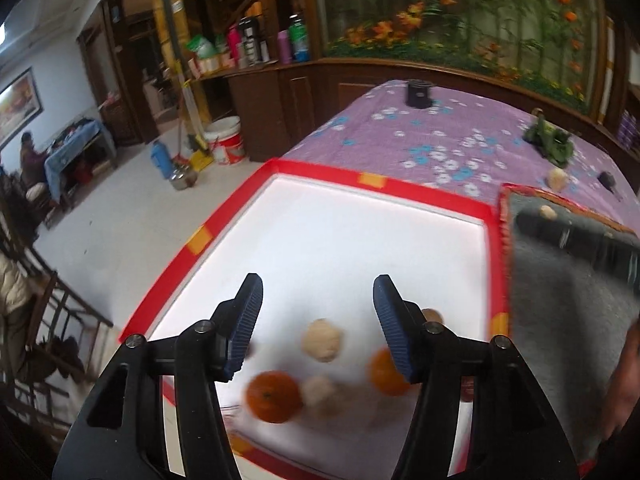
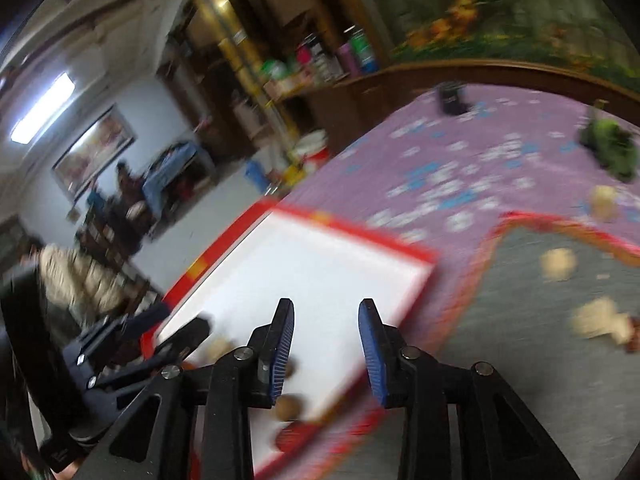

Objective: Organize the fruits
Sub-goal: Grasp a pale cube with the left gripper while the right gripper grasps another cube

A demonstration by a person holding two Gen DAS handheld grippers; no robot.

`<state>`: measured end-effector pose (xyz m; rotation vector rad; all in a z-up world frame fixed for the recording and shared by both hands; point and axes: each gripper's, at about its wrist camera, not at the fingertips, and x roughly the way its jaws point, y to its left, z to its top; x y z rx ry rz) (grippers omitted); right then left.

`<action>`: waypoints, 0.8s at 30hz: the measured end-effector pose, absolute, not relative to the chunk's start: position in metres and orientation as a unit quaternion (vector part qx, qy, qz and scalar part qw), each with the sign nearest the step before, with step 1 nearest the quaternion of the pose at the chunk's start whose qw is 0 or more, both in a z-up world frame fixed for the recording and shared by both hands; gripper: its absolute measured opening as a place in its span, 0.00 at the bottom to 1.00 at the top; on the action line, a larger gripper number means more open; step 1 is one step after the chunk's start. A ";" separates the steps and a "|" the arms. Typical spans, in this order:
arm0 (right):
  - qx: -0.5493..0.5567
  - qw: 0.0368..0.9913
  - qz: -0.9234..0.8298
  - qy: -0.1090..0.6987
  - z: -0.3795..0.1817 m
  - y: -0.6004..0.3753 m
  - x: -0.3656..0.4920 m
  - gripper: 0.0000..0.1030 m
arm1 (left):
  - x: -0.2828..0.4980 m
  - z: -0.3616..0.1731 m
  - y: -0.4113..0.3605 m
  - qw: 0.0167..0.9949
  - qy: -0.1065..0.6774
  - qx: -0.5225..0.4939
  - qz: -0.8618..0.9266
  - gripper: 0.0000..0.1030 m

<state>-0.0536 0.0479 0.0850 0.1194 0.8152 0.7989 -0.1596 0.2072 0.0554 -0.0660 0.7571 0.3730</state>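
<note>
Left gripper (image 1: 318, 300) fingers released, nothing between them, above oranges (image 1: 273, 397) in white tray (image 1: 420, 200). Right gripper (image 2: 326, 338) fingers apart, empty, over tray edge.

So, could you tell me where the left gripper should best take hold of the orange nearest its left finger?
Probably across the orange's widest middle, coming down from above. It is round, its stem end facing up, and a pale fruit touches its right side, so one finger of the open left gripper should go on the free left side and the other into that seam.
</note>
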 end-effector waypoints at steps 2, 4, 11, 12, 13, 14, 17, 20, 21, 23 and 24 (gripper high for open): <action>0.079 0.859 0.338 0.376 0.089 0.006 -0.038 0.32 | -0.155 0.059 0.192 0.915 0.367 -0.019 0.167 0.56; 0.100 0.871 0.303 0.375 0.090 -0.031 -0.024 0.32 | -0.149 0.063 0.173 0.920 0.365 -0.004 0.144 0.57; 0.207 0.863 0.199 0.415 0.069 -0.169 0.026 0.33 | -0.115 0.071 0.097 0.925 0.373 0.052 0.057 0.58; 0.221 0.858 0.197 0.420 0.065 -0.180 0.029 0.33 | -0.108 0.071 0.085 0.924 0.373 0.063 0.047 0.58; 0.231 0.853 0.197 0.425 0.060 -0.188 0.033 0.33 | -0.103 0.071 0.075 0.925 0.372 0.072 0.039 0.58; 0.242 0.845 0.198 0.433 0.054 -0.194 0.036 0.33 | -0.097 0.070 0.065 0.925 0.371 0.082 0.029 0.58; 0.245 0.826 0.205 0.464 0.045 -0.195 0.044 0.33 | -0.074 0.061 0.042 0.917 0.387 0.096 0.006 0.58; 0.234 0.823 0.208 0.474 0.044 -0.187 0.046 0.33 | -0.053 0.049 0.028 0.907 0.410 0.097 -0.005 0.58; 0.231 0.825 0.203 0.475 0.043 -0.186 0.046 0.33 | -0.046 0.045 0.023 0.904 0.416 0.096 -0.013 0.58; 0.230 0.821 0.197 0.484 0.040 -0.184 0.043 0.33 | -0.041 0.040 0.018 0.901 0.423 0.097 -0.016 0.58; 0.231 0.817 0.195 0.491 0.036 -0.184 0.044 0.33 | -0.038 0.038 0.015 0.899 0.426 0.098 -0.023 0.58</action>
